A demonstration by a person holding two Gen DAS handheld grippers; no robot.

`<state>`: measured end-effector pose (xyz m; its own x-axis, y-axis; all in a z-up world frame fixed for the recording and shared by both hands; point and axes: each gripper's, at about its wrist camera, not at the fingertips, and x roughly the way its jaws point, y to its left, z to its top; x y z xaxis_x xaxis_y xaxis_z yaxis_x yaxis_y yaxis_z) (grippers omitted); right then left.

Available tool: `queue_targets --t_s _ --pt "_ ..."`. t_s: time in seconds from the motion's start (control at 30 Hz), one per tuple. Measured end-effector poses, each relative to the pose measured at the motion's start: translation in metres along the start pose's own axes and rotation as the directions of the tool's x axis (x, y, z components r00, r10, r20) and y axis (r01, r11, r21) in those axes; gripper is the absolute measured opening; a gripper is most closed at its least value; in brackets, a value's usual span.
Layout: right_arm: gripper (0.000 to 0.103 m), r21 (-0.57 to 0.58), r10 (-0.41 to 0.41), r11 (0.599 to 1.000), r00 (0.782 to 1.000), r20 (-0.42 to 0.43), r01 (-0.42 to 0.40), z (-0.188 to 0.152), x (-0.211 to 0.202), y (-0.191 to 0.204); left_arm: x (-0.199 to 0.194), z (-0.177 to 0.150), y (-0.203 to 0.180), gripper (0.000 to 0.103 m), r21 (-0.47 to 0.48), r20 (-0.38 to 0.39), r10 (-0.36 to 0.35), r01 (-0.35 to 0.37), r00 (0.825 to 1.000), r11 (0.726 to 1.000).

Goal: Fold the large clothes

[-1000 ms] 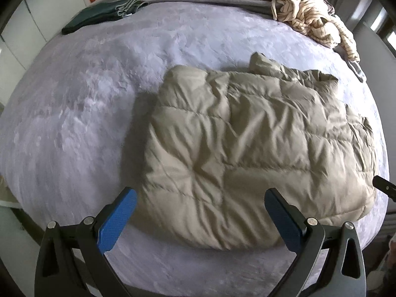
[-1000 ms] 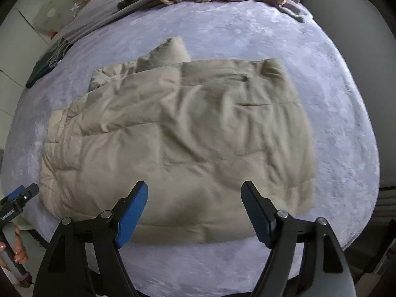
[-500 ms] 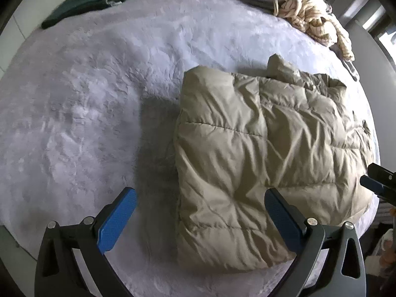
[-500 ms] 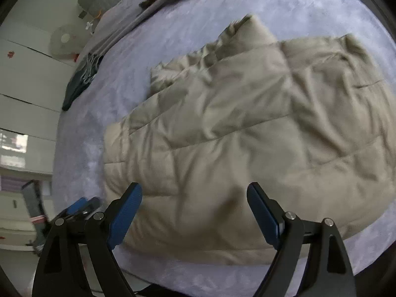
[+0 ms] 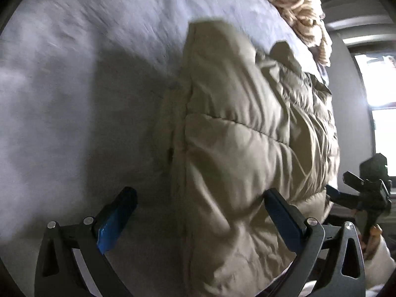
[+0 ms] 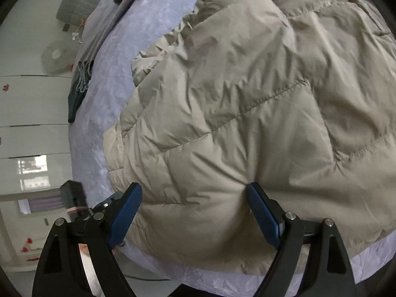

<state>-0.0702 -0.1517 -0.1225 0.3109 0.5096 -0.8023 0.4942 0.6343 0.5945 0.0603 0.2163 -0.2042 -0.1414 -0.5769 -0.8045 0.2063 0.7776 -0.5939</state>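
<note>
**Both grippers over the folded down jacket**

A beige quilted down jacket [image 6: 247, 104] lies folded on the lavender bed [image 5: 74, 74]. The left gripper [image 5: 200, 220] has its jaws wide apart over the jacket's left edge, gripping nothing. The right gripper [image 6: 195, 212], whose jaws have just been opening, is spread over the near hem, which lies between them ungripped. A striped garment [image 5: 304, 17] lies heaped at the far edge.

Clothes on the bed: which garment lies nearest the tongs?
The beige padded jacket, right before both open tongs; the dark green garment and the cream striped one lie far off at the bed's edges.
</note>
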Motion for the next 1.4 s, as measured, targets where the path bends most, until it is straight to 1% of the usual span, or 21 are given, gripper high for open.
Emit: queue_targets --t_s 0.2,0.33,0.37,0.4,0.43,0.47,0.57,0.67,0.7,0.73,0.77,0.8,0.83,0.97,1.03,1.1,1.23,1.3,1.33,1.37,1.4 --pt "0.089 -0.012 -0.019 1.0 1.0 -0.022 0.019 0.006 0.008 0.0 0.024 0.016 -0.014 0.103 0.058 -0.046 -0.081 0.084 0.996 0.995" --pt "0.089 -0.014 -0.021 1.0 0.999 -0.03 0.02 0.008 0.01 0.001 0.039 0.013 -0.037 0.101 0.112 -0.134 -0.116 0.132 0.984 0.985" --pt "0.089 -0.015 -0.02 1.0 0.999 -0.032 0.02 0.008 0.01 0.0 0.043 0.01 -0.046 0.083 0.136 -0.156 -0.111 0.132 0.982 0.982" --pt "0.089 -0.015 -0.019 1.0 0.999 -0.035 0.018 0.009 0.01 0.0 0.046 0.007 -0.053 0.071 0.158 -0.174 -0.105 0.133 0.979 0.978" --pt "0.089 -0.015 -0.018 1.0 0.999 -0.038 0.018 0.01 0.01 0.001 0.046 0.005 -0.059 0.057 0.157 -0.184 -0.114 0.144 0.976 0.977" --pt "0.089 -0.016 -0.015 1.0 0.999 -0.045 0.014 0.01 0.009 0.001 0.044 0.005 -0.061 0.046 0.148 -0.18 -0.125 0.153 0.976 0.977" --pt "0.089 -0.022 -0.007 1.0 0.998 -0.055 0.006 0.012 0.001 0.002 0.025 0.004 -0.067 0.032 0.107 -0.147 -0.17 0.187 0.974 0.977" --pt "0.089 -0.06 -0.007 0.998 1.0 -0.029 0.005 0.014 -0.015 0.001 0.002 0.0 -0.081 0.032 0.088 -0.114 -0.222 0.232 0.968 0.969" --pt "0.084 -0.073 -0.016 0.997 1.0 -0.006 0.015 0.016 -0.02 0.001 -0.004 -0.001 -0.088 0.032 0.088 -0.107 -0.234 0.244 0.966 0.966" --pt "0.062 -0.091 -0.021 0.996 0.999 0.029 0.024 0.019 -0.027 -0.001 -0.012 -0.002 -0.1 0.032 0.092 -0.098 -0.248 0.257 0.964 0.962" --pt "0.045 -0.099 -0.026 0.995 0.999 0.042 0.03 0.021 -0.029 -0.002 -0.019 -0.003 -0.112 0.032 0.097 -0.091 -0.256 0.265 0.962 0.959" --pt "0.015 -0.098 -0.038 0.994 0.998 0.05 0.042 0.026 -0.029 -0.005 -0.026 -0.004 -0.121 0.032 0.102 -0.086 -0.262 0.27 0.961 0.957" --pt "0.008 -0.092 -0.041 0.995 0.998 0.057 0.046 0.031 -0.027 -0.009 -0.032 -0.005 -0.136 0.032 0.11 -0.08 -0.262 0.269 0.962 0.957" --pt "0.008 -0.076 -0.028 0.997 0.998 0.065 0.032 0.053 -0.003 -0.025 -0.043 -0.01 -0.198 0.032 0.157 -0.071 -0.216 0.224 0.974 0.962" --pt "0.005 -0.064 -0.008 0.998 0.998 0.057 0.011 0.061 0.012 -0.033 -0.041 -0.011 -0.23 0.032 0.163 -0.067 -0.186 0.194 0.98 0.967" --pt "0.001 -0.051 0.001 0.999 0.998 0.059 0.002 0.065 0.021 -0.037 -0.035 -0.011 -0.257 0.032 0.166 -0.07 -0.16 0.169 0.985 0.971" --pt "0.001 -0.031 0.048 0.998 0.998 0.043 -0.046 0.072 0.03 -0.046 -0.013 -0.007 -0.315 0.032 0.173 -0.083 -0.099 0.112 0.992 0.979" --pt "0.001 -0.014 0.082 0.997 0.996 0.03 -0.082 0.074 0.03 -0.05 0.0 -0.004 -0.343 0.032 0.196 -0.101 -0.081 0.1 0.992 0.976" --pt "0.001 -0.005 0.095 0.995 0.995 0.03 -0.095 0.073 0.026 -0.053 0.005 -0.003 -0.353 0.035 0.209 -0.109 -0.081 0.103 0.991 0.972" --pt "0.001 0.071 0.082 0.994 0.992 0.096 -0.089 0.071 0.021 -0.053 0.01 -0.003 -0.362 0.039 0.22 -0.113 -0.083 0.106 0.99 0.97" --pt "0.001 0.082 0.107 0.99 0.988 0.109 -0.116 0.067 0.01 -0.059 0.017 -0.002 -0.372 0.043 0.233 -0.12 -0.086 0.112 0.989 0.966"
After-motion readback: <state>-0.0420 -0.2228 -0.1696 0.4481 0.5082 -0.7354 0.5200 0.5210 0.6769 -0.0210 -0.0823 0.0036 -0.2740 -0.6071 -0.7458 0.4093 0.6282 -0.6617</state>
